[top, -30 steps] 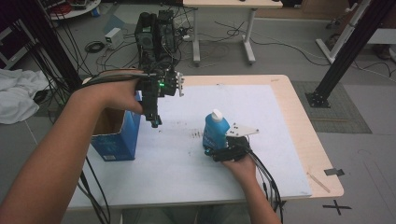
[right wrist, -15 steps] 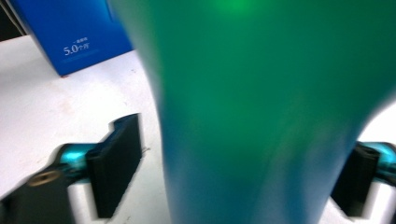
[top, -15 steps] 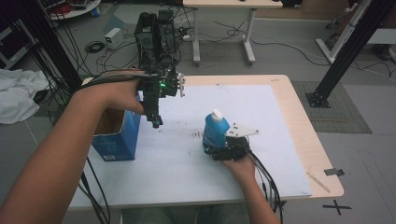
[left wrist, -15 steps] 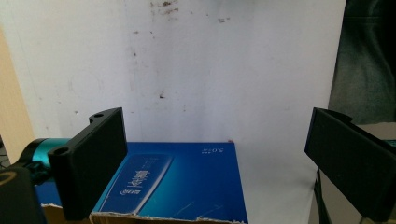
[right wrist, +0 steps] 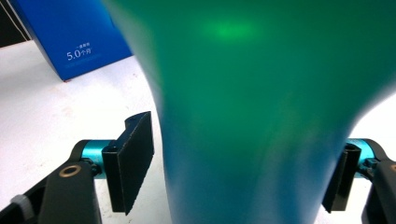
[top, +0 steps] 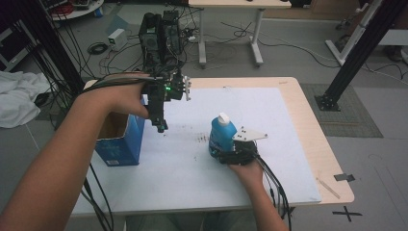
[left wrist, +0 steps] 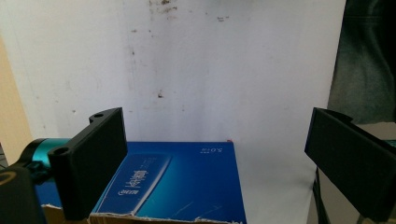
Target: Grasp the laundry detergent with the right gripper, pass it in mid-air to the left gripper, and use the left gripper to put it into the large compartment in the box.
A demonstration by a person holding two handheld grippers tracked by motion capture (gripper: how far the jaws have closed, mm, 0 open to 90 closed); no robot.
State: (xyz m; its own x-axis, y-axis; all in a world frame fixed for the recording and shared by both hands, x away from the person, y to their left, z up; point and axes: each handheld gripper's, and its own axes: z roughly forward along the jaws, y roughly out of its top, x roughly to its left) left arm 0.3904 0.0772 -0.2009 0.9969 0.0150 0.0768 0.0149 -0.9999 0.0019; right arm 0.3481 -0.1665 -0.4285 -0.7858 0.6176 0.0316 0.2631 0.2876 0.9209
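A blue bottle with a white cap stands upright on the white mat near the table's middle. My right gripper lies low at the bottle's base, and the bottle sits between its jaws. The jaws have just been closing on it. A thin strip of mat still shows between the left pad and the bottle. My left gripper hangs open above the mat beside the blue cardboard box, pointing down, with nothing between its fingers.
The blue box has an open top and stands at the mat's left edge. It also shows beyond the bottle as the box. Cables trail from both grippers. A dark equipment rack stands behind the table.
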